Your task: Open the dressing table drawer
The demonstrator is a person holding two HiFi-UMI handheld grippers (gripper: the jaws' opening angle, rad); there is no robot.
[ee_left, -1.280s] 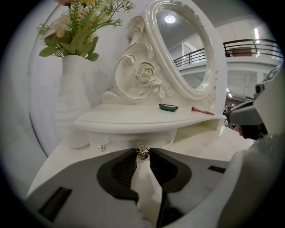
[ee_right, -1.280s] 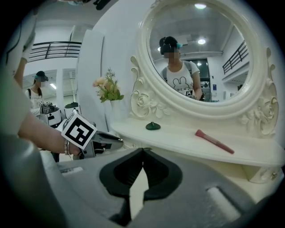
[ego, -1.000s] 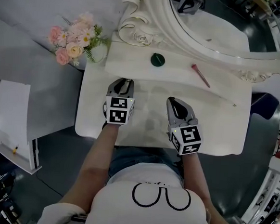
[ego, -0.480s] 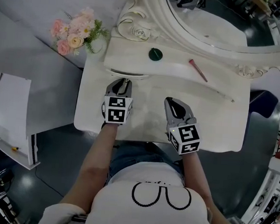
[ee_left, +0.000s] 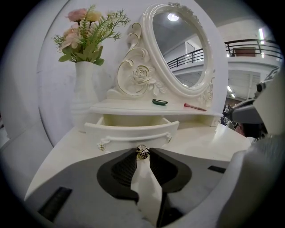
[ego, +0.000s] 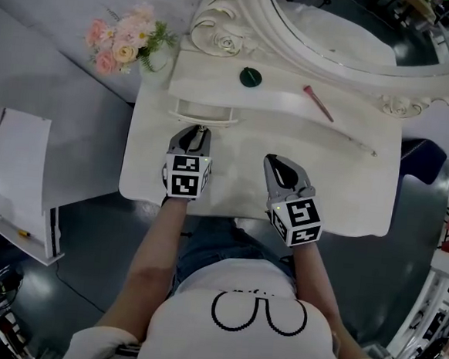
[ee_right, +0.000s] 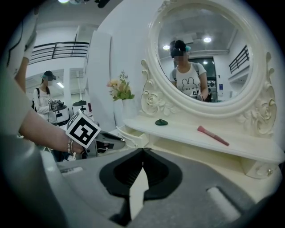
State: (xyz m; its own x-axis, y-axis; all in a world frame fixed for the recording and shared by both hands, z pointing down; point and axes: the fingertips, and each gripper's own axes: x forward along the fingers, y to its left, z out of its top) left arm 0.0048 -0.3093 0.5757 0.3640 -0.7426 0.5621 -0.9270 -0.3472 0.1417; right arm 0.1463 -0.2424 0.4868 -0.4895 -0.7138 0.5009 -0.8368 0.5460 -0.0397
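Obs: drawer [ee_left: 133, 132] is cream-white, with a bowed front, a slim curved rail and small rosettes at the rail ends. It stands partly open, slid out level from under the left end of the dressing table's [ego: 326, 167] raised shelf, and the pale interior shows. A small metallic knob [ee_left: 142, 152] at front centre is clamped between the left gripper's [ego: 199, 132] jaws.

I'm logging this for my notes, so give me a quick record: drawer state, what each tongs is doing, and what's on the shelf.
Drawer: partly pulled out
Left tongs: closed on the drawer's knob
Right tongs: closed, empty
Shelf: green round item, pink brush
Beside the shelf: vase of flowers
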